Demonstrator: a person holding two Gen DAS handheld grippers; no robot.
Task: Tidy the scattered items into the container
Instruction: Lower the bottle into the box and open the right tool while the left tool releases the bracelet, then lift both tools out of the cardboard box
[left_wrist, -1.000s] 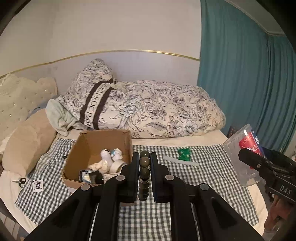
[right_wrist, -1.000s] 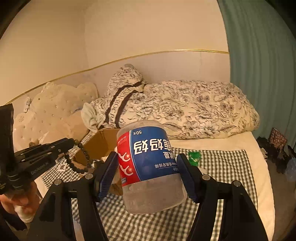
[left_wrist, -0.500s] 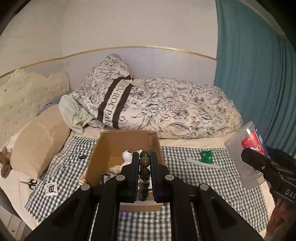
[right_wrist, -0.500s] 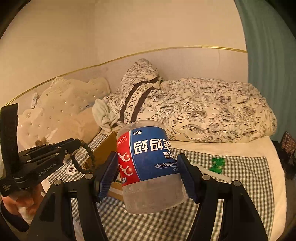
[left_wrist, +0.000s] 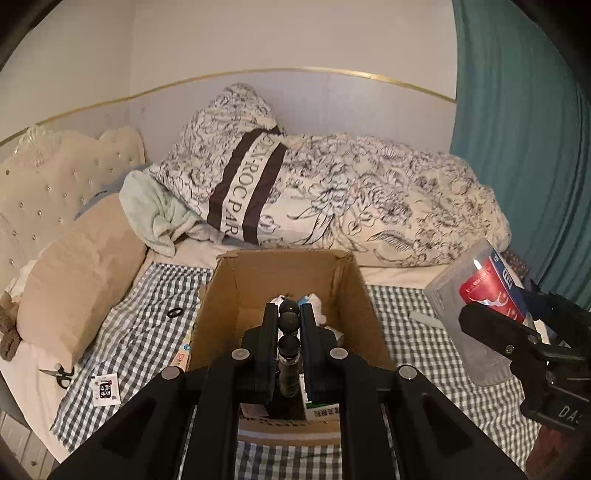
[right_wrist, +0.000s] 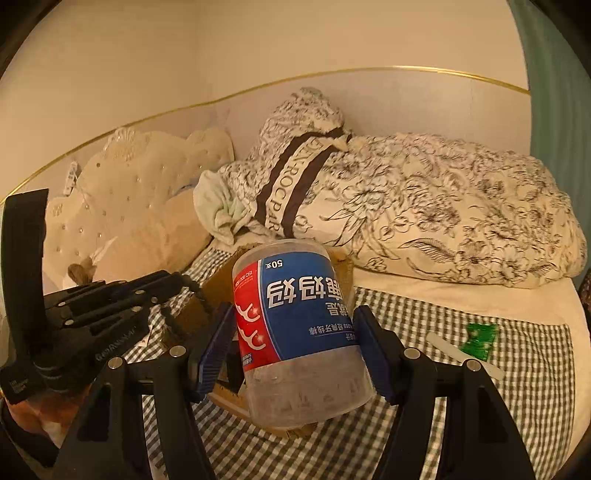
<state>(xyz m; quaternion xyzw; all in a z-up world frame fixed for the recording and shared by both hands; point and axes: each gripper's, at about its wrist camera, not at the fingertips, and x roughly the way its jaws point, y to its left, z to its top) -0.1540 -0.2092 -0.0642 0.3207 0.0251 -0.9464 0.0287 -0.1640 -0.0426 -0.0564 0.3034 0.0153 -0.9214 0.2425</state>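
An open cardboard box (left_wrist: 258, 280) sits on the checked bedcloth and holds several small items. My left gripper (left_wrist: 289, 326) hangs over the box's near side, shut on a string of dark beads (left_wrist: 289, 321). In the right wrist view, the right gripper (right_wrist: 295, 343) is shut on a clear plastic jar (right_wrist: 295, 317) with a red and blue label, held upside down just right of the box (right_wrist: 192, 314). The jar (left_wrist: 480, 295) and right gripper also show at the right edge of the left wrist view. The left gripper (right_wrist: 184, 286) appears at the left of the right wrist view.
On the cloth lie a green packet (right_wrist: 480, 339), a white strip (right_wrist: 450, 347), a black ring (left_wrist: 174, 313), a small printed sachet (left_wrist: 105, 389) and scissors (left_wrist: 59, 373). Pillows and a floral duvet (left_wrist: 369, 206) fill the back; a teal curtain (left_wrist: 517, 129) hangs at right.
Both grippers have moved forward and down toward the box, which now looms larger under the left gripper. The beads and the jar stay gripped.
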